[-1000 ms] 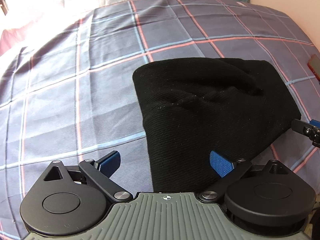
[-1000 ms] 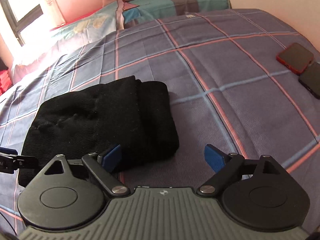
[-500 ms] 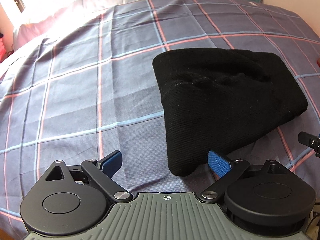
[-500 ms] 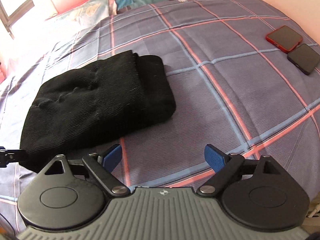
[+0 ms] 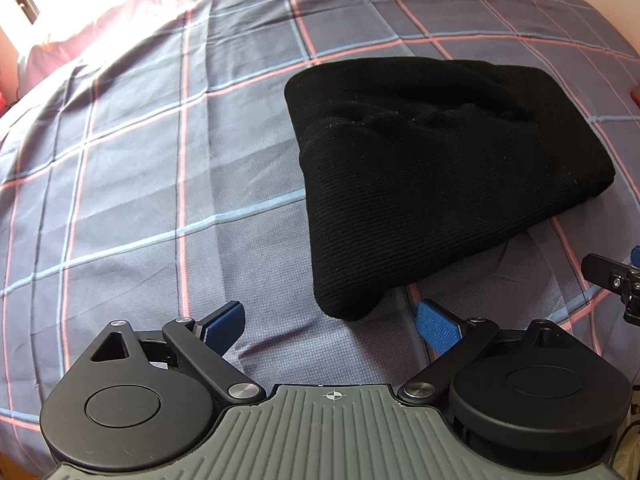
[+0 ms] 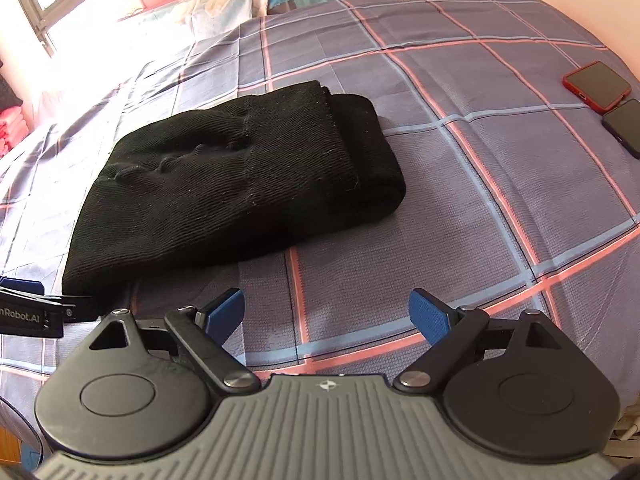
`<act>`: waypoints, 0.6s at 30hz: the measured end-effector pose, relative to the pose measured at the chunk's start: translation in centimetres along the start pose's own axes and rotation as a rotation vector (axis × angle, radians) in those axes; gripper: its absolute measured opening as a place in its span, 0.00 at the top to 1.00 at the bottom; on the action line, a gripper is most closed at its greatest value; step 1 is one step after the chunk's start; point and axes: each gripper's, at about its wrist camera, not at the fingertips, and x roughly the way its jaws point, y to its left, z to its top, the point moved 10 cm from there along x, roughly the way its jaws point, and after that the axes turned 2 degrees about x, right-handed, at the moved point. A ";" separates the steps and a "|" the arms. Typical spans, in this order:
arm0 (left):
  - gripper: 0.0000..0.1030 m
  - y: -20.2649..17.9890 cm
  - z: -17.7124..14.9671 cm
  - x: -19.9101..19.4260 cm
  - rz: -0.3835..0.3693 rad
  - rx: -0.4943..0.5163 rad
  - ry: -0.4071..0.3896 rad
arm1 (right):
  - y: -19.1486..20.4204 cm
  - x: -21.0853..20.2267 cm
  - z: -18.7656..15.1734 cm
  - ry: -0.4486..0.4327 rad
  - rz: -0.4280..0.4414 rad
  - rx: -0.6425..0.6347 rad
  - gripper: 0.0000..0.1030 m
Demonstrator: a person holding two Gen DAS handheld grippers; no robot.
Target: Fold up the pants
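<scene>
The black pants [image 6: 240, 184] lie folded on the bed [image 6: 500, 208]. Both grippers [image 5: 330, 320] [image 6: 330, 312] hover with fingers spread, empty. The left one reads "nRobot.AI".

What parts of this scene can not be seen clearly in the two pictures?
- Pants: how many layers lie folded inside; the black cloth hides them in both views.
- Red phone: only a sliver at the right edge of the left wrist view.
- Black phone: cut by the right edge in the right wrist view.
- Window: what is outside; glare washes it out.
- Bed: near edge hidden behind the right gripper.
</scene>
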 end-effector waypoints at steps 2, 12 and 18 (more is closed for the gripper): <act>0.00 -0.2 -0.2 0.2 0.000 0.007 0.008 | 0.1 0.0 -0.1 0.002 0.002 -0.002 0.12; 0.00 -0.3 -0.5 1.0 -0.005 0.005 0.035 | 0.7 0.0 -0.4 0.006 0.010 -0.008 0.12; 0.00 -0.3 -0.5 1.1 -0.008 0.009 0.037 | 1.1 0.0 -0.3 0.008 0.016 -0.012 0.11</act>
